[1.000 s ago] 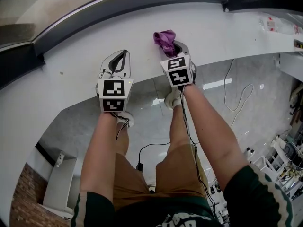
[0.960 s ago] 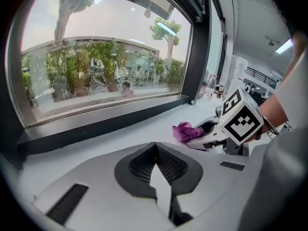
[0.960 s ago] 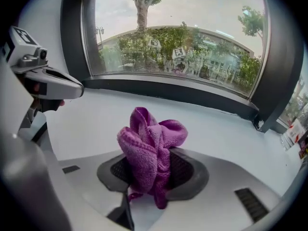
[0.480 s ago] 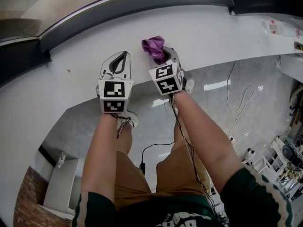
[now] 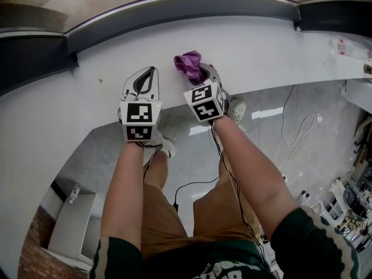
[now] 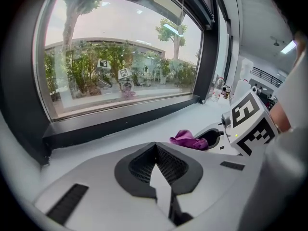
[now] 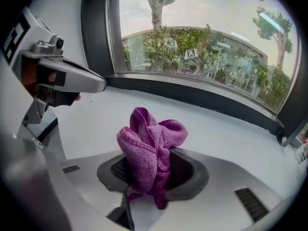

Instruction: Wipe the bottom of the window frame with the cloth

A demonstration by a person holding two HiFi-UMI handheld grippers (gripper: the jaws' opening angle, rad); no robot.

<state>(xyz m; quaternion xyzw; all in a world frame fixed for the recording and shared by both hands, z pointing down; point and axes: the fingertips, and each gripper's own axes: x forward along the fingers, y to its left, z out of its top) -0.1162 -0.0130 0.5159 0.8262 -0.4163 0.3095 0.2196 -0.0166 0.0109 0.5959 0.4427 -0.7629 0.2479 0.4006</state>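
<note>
Cloth (image 7: pixel 149 138), purple, pinched in right gripper (image 7: pixel 154 174), short of window frame (image 7: pixel 192 97) ahead, wiping seemingly not begun; left gripper (image 6: pixel 155 150) pressed together, empty.

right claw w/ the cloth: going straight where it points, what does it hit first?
Probably the dark bottom rail of the window frame; the cloth in the right claw leads. Only bare white sill lies before it, though depth is unclear.

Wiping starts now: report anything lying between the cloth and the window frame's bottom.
Nothing visible does. Only bare white sill lies between the cloth, clamped in the right gripper, and the frame's dark bottom rail; the left gripper sits off to the side.
</note>
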